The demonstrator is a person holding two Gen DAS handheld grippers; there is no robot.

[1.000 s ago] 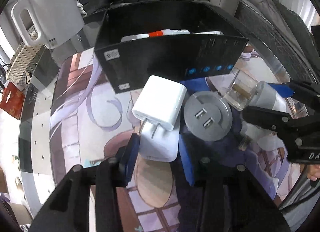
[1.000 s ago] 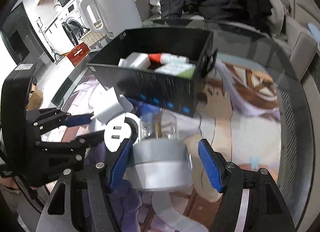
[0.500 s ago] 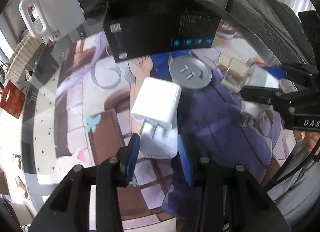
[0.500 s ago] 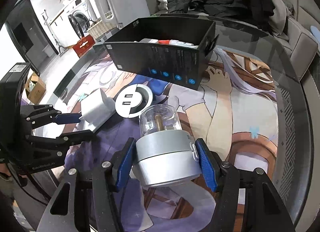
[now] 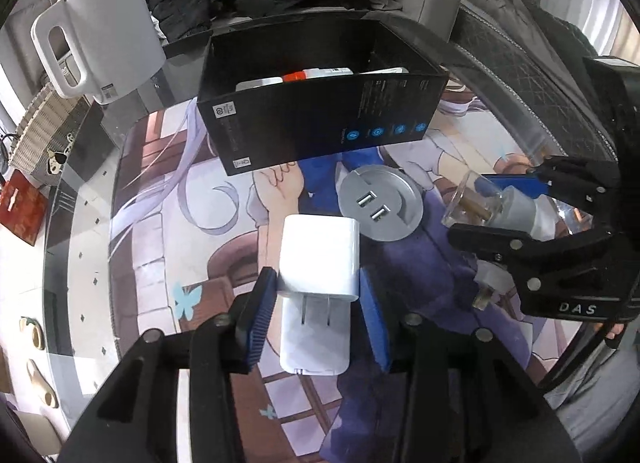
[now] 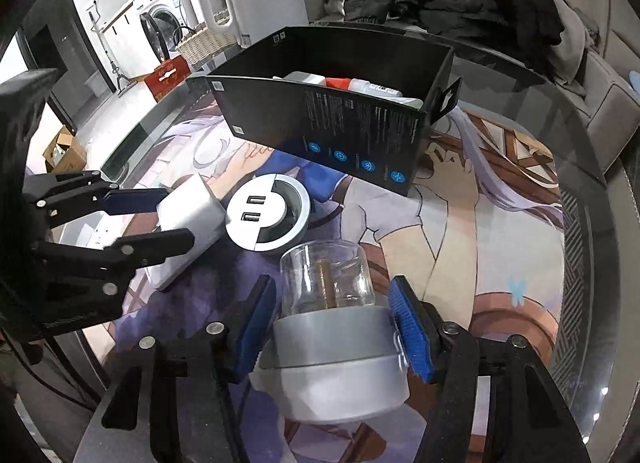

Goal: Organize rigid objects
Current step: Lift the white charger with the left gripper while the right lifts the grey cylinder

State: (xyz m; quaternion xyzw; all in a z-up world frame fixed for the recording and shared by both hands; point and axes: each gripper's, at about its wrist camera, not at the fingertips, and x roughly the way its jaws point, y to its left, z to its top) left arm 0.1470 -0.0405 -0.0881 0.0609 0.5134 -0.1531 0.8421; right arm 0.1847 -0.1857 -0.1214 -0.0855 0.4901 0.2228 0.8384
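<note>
The left gripper squeezed a white square plug charger. The right gripper was closing around a grey-based clear glass gadget, seemingly already touching it, near the glass desk's front edge.

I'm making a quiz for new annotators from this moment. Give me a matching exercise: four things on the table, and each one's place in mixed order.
Things:
1. white charger
2. round USB hub
3. clear-domed grey device
4. red-capped tube

Places:
A. inside the black box
B. in the right gripper
C. lying free on the mat
D. in the left gripper

Pairs: 1-D, 2-C, 3-B, 4-A
</note>
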